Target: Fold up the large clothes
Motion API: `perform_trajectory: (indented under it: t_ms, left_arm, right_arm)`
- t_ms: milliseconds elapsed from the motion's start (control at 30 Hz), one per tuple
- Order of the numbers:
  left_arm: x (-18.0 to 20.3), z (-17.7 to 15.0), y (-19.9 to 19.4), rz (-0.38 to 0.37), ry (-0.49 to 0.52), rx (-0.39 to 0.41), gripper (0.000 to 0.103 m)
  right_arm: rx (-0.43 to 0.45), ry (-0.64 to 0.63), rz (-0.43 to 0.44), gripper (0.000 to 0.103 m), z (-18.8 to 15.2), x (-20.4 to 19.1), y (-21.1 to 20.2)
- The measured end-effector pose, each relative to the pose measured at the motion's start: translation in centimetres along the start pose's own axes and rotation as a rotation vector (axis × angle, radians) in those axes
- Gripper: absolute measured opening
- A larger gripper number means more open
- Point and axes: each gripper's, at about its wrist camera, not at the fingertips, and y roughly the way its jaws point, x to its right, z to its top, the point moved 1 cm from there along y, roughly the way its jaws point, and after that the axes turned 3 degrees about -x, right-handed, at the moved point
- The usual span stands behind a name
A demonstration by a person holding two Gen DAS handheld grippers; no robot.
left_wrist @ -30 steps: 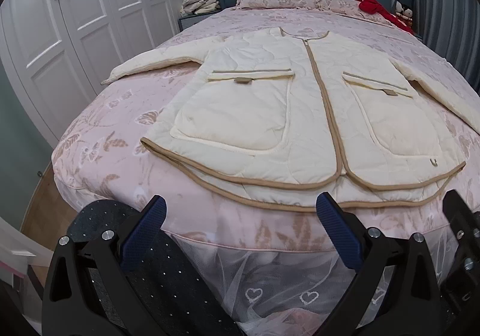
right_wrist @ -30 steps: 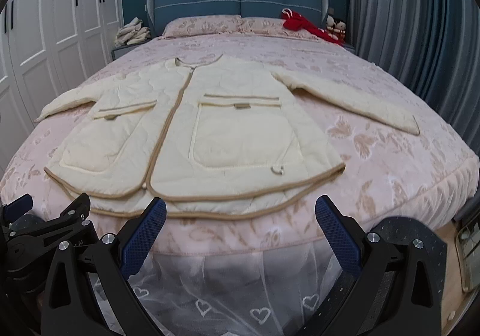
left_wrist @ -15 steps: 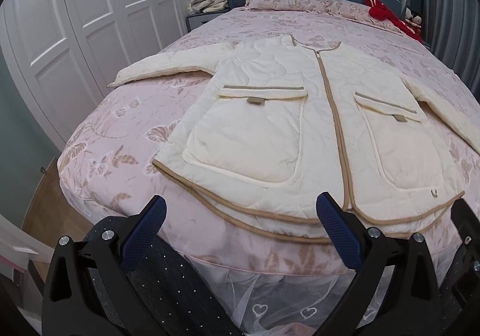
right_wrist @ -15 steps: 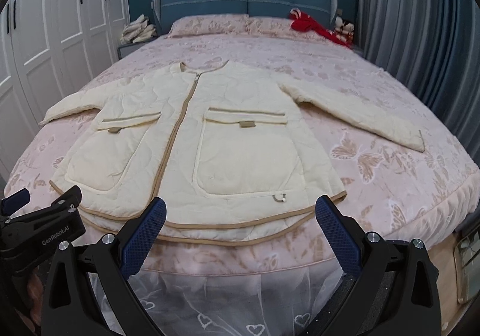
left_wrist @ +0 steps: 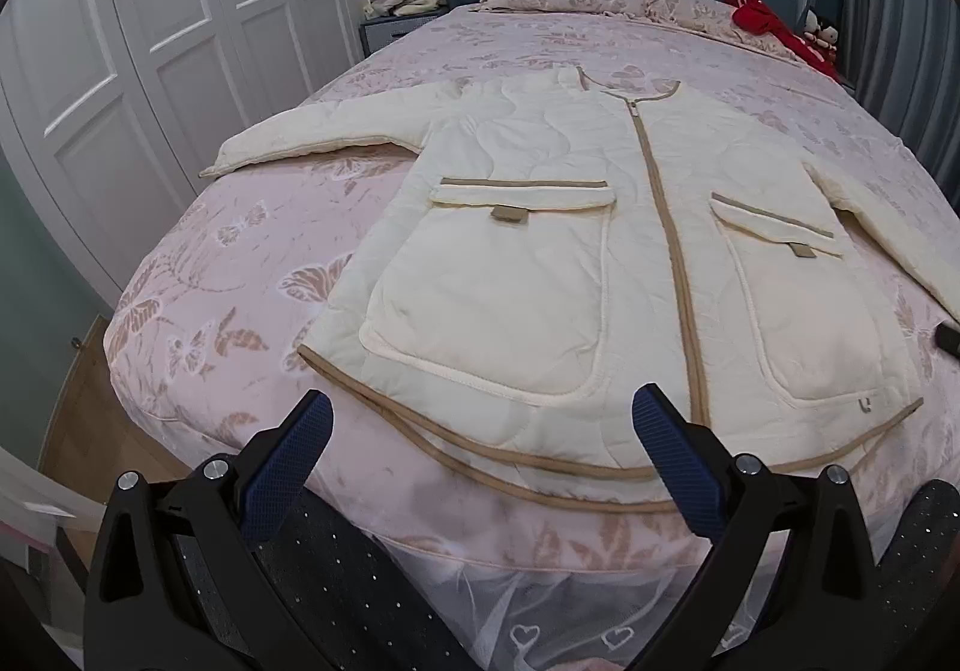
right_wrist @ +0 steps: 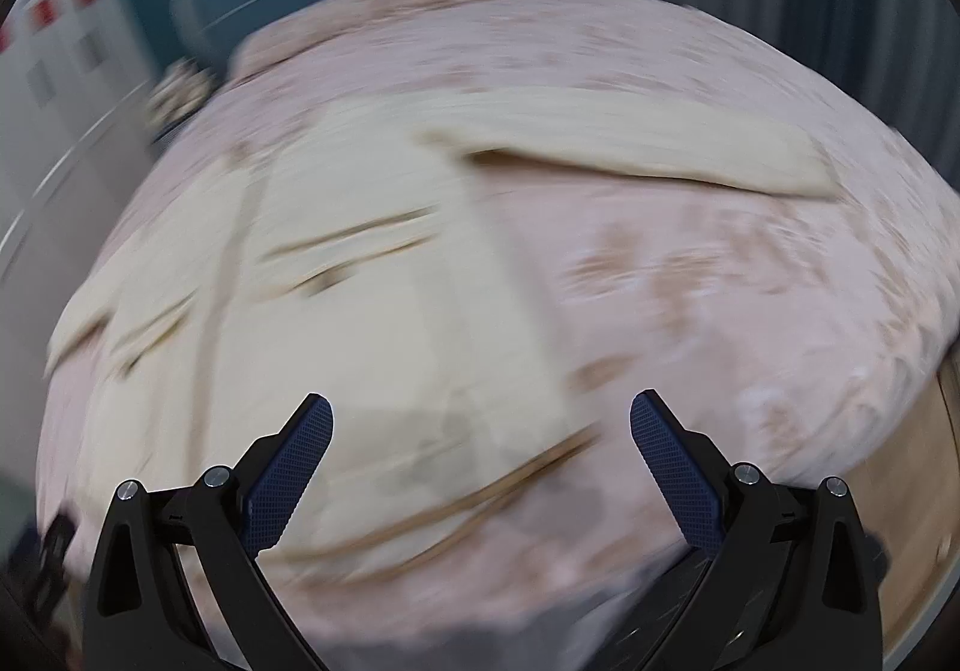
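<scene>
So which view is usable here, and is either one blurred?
Left wrist view: sharp, evenly lit, fisheye-bent at the edges; the cream jacket reads clearly on the bed. Right wrist view: heavy motion smear across everything but the right gripper, which is open.

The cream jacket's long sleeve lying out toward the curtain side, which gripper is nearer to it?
Right. The right gripper hangs open over the hem corner below that sleeve; the left gripper hangs open by the jacket hem's opposite half.

The right wrist view is blurred throughout, smearing the jacket [right_wrist: 372,299]. Its right sleeve [left_wrist: 900,251] runs past the left wrist view's edge.
</scene>
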Motion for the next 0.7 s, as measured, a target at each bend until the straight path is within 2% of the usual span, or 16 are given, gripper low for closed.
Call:
perform_trajectory:
  t_ms: [267, 400, 533, 700]
  left_arm:
    - [-0.5, 1.1, 1.9, 0.027, -0.026, -0.038, 0.098]
    - [-1.2, 1.9, 2.6, 0.052, -0.056, -0.029, 0.098]
    - [-1.7, 2.9, 3.4, 0.052, -0.090, -0.029, 0.098]
    - [-1.3, 4.3, 4.4, 0.041, -0.084, -0.025, 0.098]
  right_arm:
    - [0.038, 0.312, -0.073, 0.098, 7.6, 13.8, 4.7]
    - [0.070, 0.413, -0.102, 0.095, 10.8, 18.5, 6.6]
    - [0.080, 0.465, -0.106, 0.079, 12.9, 21.8, 9.0]
    - [0.058, 0.580, -0.116, 0.070, 13.5, 25.1, 11.5]
